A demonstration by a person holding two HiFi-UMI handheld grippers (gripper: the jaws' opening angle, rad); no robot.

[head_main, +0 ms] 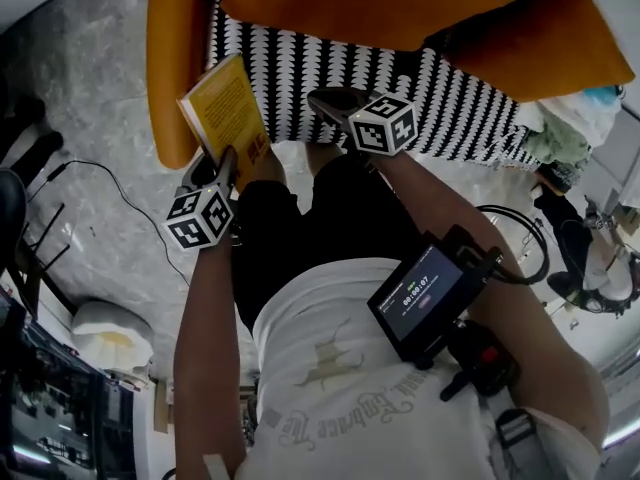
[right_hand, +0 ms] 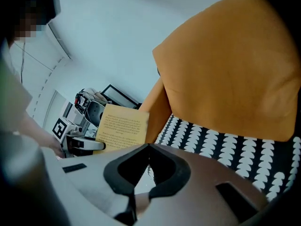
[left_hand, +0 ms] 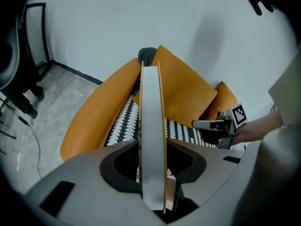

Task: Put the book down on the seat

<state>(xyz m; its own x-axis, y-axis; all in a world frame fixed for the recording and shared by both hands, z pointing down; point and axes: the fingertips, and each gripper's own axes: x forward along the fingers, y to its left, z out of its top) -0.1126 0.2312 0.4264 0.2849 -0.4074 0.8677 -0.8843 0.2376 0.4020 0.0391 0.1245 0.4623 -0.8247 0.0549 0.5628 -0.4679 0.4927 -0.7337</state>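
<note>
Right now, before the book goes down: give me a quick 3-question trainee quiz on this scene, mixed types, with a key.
1. True or false: the book already lies on the seat.
2. Fill in: the book is clamped in the ___ gripper.
3. Pick one: the fingers of the right gripper are
A) together, nothing between them
B) closed on the book
C) spread wide around the seat cushion

Key
1. False: it is held off the seat.
2. Left: the left gripper is shut on it.
3. A
</note>
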